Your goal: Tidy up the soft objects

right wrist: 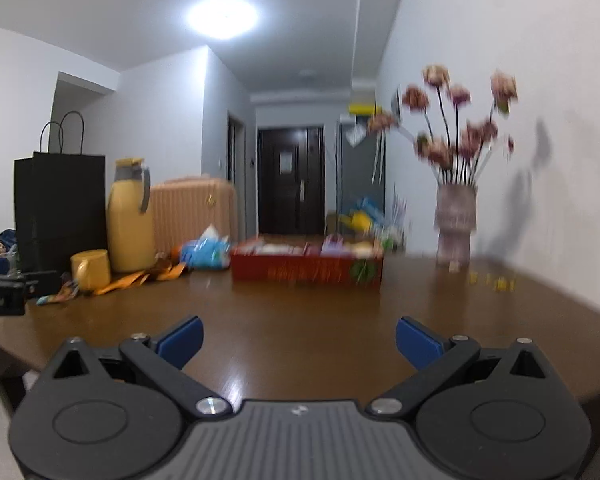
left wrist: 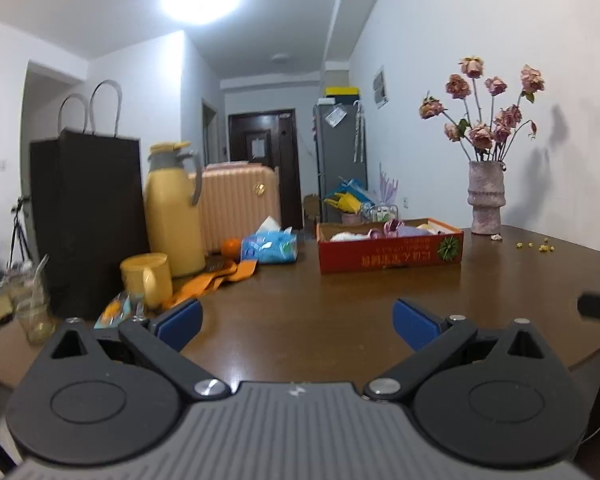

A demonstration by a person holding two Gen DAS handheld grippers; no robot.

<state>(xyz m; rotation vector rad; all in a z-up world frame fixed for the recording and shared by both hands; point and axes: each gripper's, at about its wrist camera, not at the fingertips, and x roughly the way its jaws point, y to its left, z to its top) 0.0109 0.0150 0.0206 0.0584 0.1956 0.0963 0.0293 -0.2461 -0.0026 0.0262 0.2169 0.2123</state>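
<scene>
Surface layout, both wrist views.
Box toward far side of surface, soft items inside. Vase right of box, by the wall; small bits scattered right of vase. Tissue pack left of box; jug further left, mug before it, paper bag leftmost. Suitcase behind jug.

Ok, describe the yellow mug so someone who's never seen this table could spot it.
Find the tall black paper bag at the table's left end. Beside it stands a yellow jug; the mug sits just in front, short, open-topped, with a side handle.
</scene>
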